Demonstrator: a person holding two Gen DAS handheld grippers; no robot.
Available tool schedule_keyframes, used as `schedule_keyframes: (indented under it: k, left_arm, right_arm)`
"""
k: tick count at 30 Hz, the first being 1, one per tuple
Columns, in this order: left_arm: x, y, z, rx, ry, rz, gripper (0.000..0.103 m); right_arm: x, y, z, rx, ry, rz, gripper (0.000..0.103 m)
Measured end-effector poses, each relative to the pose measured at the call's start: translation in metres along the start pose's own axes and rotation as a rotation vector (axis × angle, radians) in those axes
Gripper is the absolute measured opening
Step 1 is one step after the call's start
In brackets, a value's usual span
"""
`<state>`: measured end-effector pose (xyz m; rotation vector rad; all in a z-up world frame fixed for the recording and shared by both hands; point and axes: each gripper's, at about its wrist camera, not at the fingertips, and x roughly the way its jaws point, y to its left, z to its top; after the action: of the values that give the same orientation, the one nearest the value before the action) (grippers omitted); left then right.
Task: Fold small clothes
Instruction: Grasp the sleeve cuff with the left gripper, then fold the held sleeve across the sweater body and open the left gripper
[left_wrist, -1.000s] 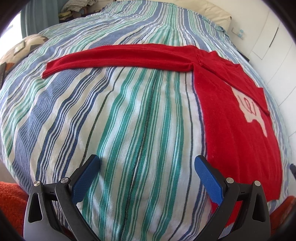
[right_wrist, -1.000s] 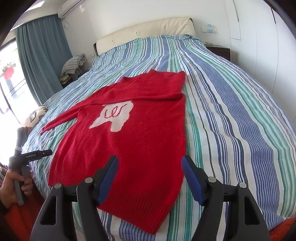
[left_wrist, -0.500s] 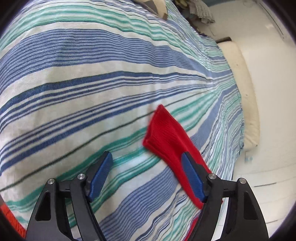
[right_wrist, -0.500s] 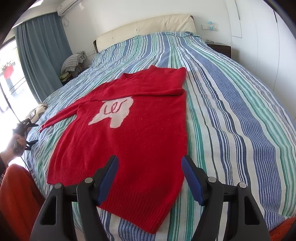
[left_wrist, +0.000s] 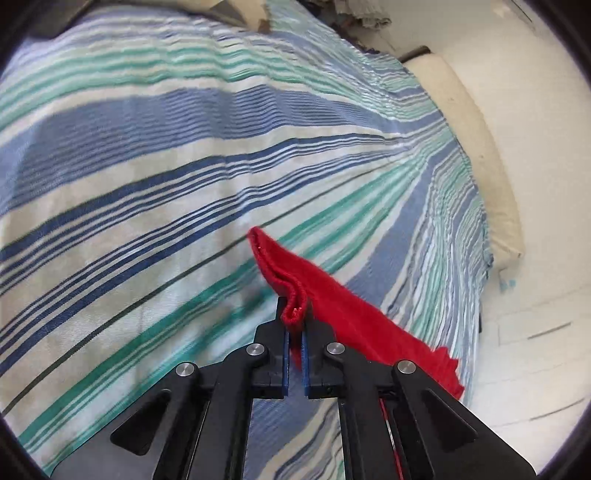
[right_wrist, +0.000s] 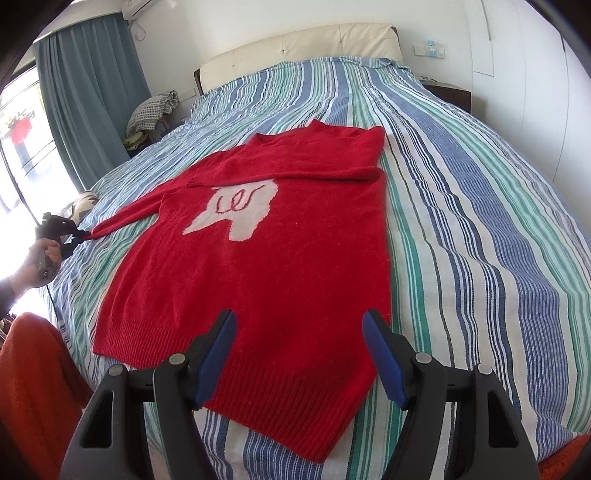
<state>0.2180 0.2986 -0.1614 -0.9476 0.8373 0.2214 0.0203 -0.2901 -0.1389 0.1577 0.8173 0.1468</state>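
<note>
Right gripper (right_wrist: 299, 354) up close, jaws spread wide with nothing between them, hovering over the ribbed hem of the red sweater (right_wrist: 280, 258). Sweater spread flat on the striped bedspread (right_wrist: 461, 221), pale patch on the chest, one sleeve folded across the top. Off at the bed's left edge, left gripper (left_wrist: 293, 325) clamped tight on the cuff of the other sleeve (left_wrist: 332, 295), stretched out straight. Beige headboard (right_wrist: 295, 48) and blue curtain (right_wrist: 88, 92) way back.
</note>
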Motion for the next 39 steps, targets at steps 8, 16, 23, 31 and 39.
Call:
schedule_keyframes:
  k: [8, 16, 23, 31, 39]
  left_arm:
    - [-0.043, -0.281, -0.071, 0.651, -0.005, -0.193, 0.003]
    - [0.012, -0.443, -0.258, 1.023, 0.256, -0.39, 0.076]
    - [0.031, -0.33, -0.26, 0.937, 0.266, -0.284, 0.079]
    - [0.027, -0.197, -0.181, 0.895, 0.181, -0.008, 0.077]
    - [0.091, -0.236, -0.245, 1.13, 0.139, 0.113, 0.072]
  right_arm:
    - [0.004, -0.012, 0.004, 0.081, -0.007, 0.063, 0.07]
    - [-0.002, -0.024, 0.007, 0.132, -0.028, 0.063, 0.07]
    - [-0.008, -0.038, 0.006, 0.19, -0.038, 0.091, 0.07]
    - [0.007, -0.047, 0.005, 0.247, 0.002, 0.118, 0.07]
    - [0.016, -0.041, 0.001, 0.215, 0.035, 0.083, 0.07]
